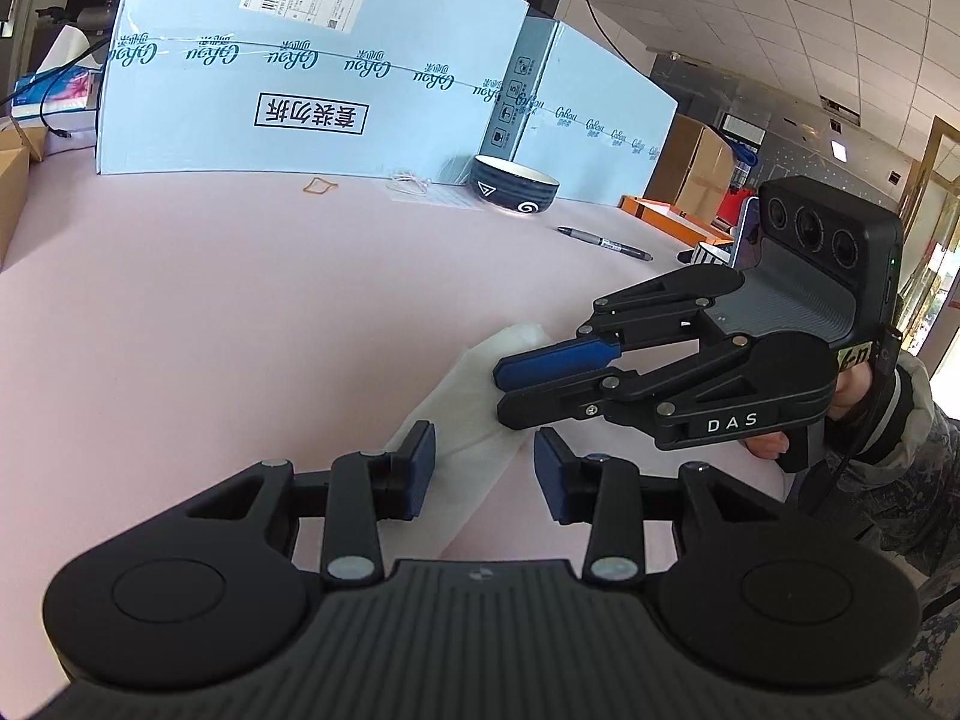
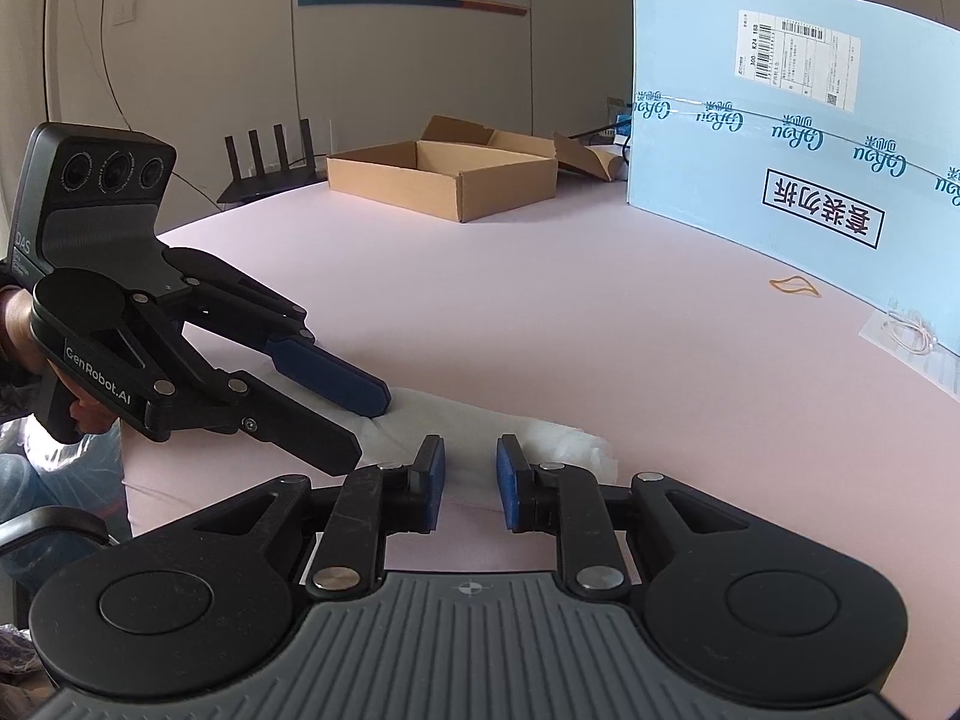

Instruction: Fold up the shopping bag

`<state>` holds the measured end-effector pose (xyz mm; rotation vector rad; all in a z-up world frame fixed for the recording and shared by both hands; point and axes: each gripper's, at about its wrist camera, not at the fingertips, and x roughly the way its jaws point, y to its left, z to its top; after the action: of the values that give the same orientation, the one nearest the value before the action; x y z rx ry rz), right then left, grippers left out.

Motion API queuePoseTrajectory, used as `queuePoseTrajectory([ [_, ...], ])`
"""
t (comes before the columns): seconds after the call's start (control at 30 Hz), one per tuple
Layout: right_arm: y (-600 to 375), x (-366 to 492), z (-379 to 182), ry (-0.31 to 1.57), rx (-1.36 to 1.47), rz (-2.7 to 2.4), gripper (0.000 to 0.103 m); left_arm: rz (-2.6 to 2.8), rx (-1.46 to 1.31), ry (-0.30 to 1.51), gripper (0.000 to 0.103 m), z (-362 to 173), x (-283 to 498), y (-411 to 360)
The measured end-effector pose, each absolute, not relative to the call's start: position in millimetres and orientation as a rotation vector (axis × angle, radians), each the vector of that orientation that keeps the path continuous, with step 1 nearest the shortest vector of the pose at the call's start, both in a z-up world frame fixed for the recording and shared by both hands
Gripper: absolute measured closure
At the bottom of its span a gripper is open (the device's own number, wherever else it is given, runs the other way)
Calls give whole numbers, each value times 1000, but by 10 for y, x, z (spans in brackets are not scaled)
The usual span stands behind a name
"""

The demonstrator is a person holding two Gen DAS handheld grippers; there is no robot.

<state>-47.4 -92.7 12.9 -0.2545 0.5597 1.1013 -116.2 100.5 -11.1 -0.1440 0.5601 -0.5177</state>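
A white shopping bag (image 1: pixel 462 402) lies folded into a narrow, crumpled strip on the pink table (image 1: pixel 240 312). At the bottom of the left wrist view, my left gripper (image 1: pixel 485 456) is open, its blue pads apart on either side of the strip's near end. My right gripper (image 1: pixel 499 391) comes in from the right, its tips over the strip's middle with a narrow gap between them. Seen from the right wrist, the bag (image 2: pixel 540 432) lies just beyond my right gripper (image 2: pixel 471 459), whose pads stand apart and hold nothing. My left gripper (image 2: pixel 369 426) straddles the bag's left end.
A big light-blue carton (image 1: pixel 300 78) stands at the back, with a dark bowl (image 1: pixel 514 185), a pen (image 1: pixel 603 242) and a rubber band (image 1: pixel 320 185) in front of it. An open brown box (image 2: pixel 444 171) and a router (image 2: pixel 270 162) sit at the far edge.
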Motion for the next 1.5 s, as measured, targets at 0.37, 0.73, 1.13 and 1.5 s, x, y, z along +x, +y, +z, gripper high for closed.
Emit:
queuePoseTrajectory([
  [0.37, -874, -485, 102, 550, -293, 1034, 30, -518, -123, 534, 69, -143, -1202, 988],
  [0.73, -1500, -454, 255, 408, 30, 896, 23, -521, -142, 529, 69, -158, -1220, 1018],
  [1.13, -2556, -671, 829, 199, -45, 587, 79, -536, -179, 520, 68, -174, -1203, 1070],
  [1.5, -1297, 385, 446, 114, -835, 452, 91, -580, -205, 512, 56, -171, -1199, 1075],
])
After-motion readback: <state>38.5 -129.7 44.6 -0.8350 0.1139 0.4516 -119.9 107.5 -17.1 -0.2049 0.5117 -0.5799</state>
